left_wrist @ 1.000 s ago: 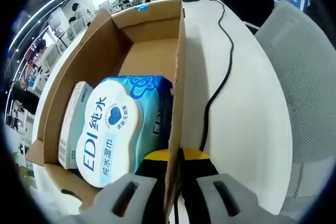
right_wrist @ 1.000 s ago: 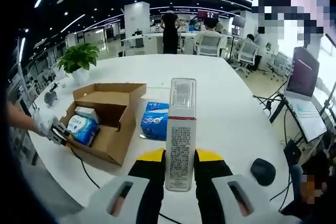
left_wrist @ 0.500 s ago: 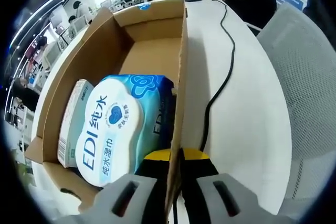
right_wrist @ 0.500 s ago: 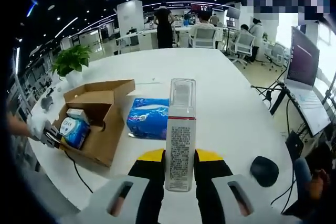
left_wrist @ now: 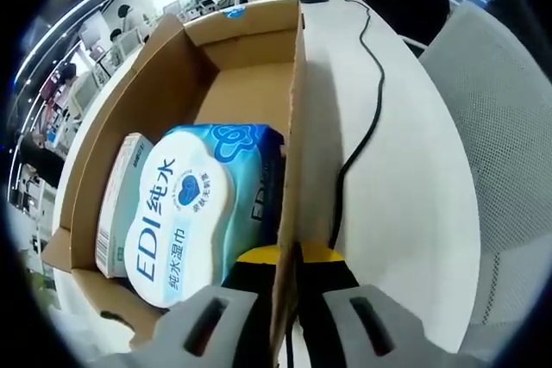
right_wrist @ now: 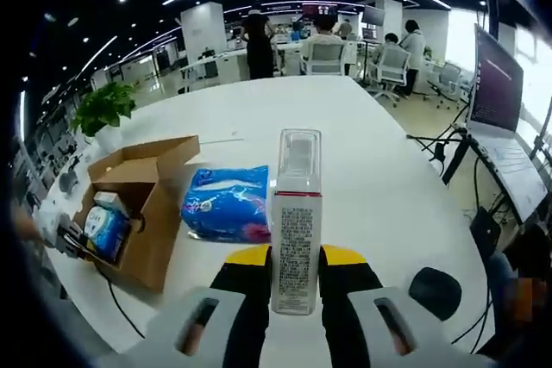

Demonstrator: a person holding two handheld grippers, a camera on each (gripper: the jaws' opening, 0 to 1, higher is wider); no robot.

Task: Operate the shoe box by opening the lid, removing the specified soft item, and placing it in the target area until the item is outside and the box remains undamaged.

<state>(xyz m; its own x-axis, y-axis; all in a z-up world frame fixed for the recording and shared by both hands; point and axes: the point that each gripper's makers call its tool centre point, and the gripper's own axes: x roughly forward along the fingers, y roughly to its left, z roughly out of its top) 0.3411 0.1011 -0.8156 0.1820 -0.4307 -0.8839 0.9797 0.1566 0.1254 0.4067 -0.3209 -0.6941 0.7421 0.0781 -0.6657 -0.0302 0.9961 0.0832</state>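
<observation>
The left claw (left_wrist: 287, 286) is clamped on the side wall of the open brown cardboard shoe box (left_wrist: 297, 127), which sits on the white table (left_wrist: 405, 178). Inside lies a blue-and-white wet-wipes pack (left_wrist: 194, 204) (a small white carton (left_wrist: 116, 200) beside it). The right claw (right_wrist: 295, 280) grips an upright white pump bottle with a clear cap (right_wrist: 296, 221); a blue soft packet (right_wrist: 227, 202) lies on the table just beside the box

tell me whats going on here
A person is emptying an open cardboard box on a white table with two handheld grippers. The left gripper is clamped on the box's side wall; a wipes pack and a small carton lie inside. The right gripper holds a bottle upright above the table. A blue soft pack lies outside, beside the box.
</observation>
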